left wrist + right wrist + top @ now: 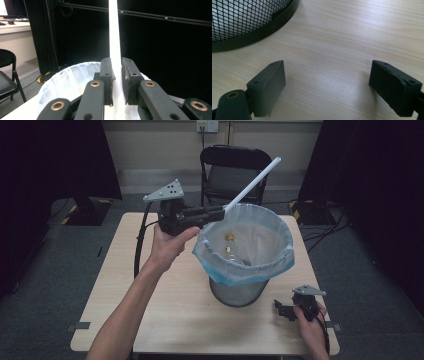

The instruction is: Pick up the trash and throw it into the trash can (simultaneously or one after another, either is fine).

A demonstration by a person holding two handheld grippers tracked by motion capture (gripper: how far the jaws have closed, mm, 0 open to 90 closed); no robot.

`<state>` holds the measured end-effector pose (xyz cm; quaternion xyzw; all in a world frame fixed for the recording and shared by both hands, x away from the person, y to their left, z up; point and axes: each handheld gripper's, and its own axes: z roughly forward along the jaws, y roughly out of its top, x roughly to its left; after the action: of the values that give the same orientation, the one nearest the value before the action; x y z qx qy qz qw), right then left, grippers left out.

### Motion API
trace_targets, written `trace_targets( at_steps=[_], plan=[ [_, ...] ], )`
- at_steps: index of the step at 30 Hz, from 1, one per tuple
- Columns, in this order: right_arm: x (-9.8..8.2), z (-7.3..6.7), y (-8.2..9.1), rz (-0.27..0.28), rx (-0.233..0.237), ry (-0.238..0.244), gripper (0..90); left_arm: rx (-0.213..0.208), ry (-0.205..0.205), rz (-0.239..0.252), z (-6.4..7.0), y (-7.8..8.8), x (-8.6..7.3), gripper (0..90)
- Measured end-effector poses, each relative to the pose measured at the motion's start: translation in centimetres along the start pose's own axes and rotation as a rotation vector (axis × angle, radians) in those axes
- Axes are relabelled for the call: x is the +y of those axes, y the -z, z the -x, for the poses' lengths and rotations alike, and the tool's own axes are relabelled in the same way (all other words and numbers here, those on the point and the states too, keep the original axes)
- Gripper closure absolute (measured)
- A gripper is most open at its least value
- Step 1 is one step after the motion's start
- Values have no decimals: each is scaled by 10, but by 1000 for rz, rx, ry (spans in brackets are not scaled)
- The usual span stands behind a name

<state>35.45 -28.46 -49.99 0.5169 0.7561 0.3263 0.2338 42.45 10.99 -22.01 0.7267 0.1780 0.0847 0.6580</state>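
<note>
High view, left hand-held gripper: raised beside the bin's rim, jaws clamped on a white rod that slants up and away over the bin.
High view, bin: black mesh wastebasket lined with a pale bag, standing on the desk; small items lie inside.
High view, right hand-held gripper: low on the desk, near the bin's base.
Left gripper view: both jaws pressed against the upright white rod, bag rim below.
Right gripper view: jaws wide apart, nothing between them, over bare desk; mesh bin at upper left.
</note>
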Motion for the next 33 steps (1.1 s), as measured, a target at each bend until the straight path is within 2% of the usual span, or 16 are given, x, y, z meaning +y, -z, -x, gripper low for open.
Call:
trace_targets(
  at_steps=[10,15,24,33],
  plan=[
    [0,0,0,1,2,3,126,-22,-16,-25,3,-18,7,802],
    [0,0,0,1,2,3,126,-33,-20,-66,3,-28,7,800],
    [0,1,0,1,3,4,126,-37,-10,-75,2,-31,5,792],
    [0,0,0,0,4,4,126,-18,1,-78,0,-31,2,673]
  ],
)
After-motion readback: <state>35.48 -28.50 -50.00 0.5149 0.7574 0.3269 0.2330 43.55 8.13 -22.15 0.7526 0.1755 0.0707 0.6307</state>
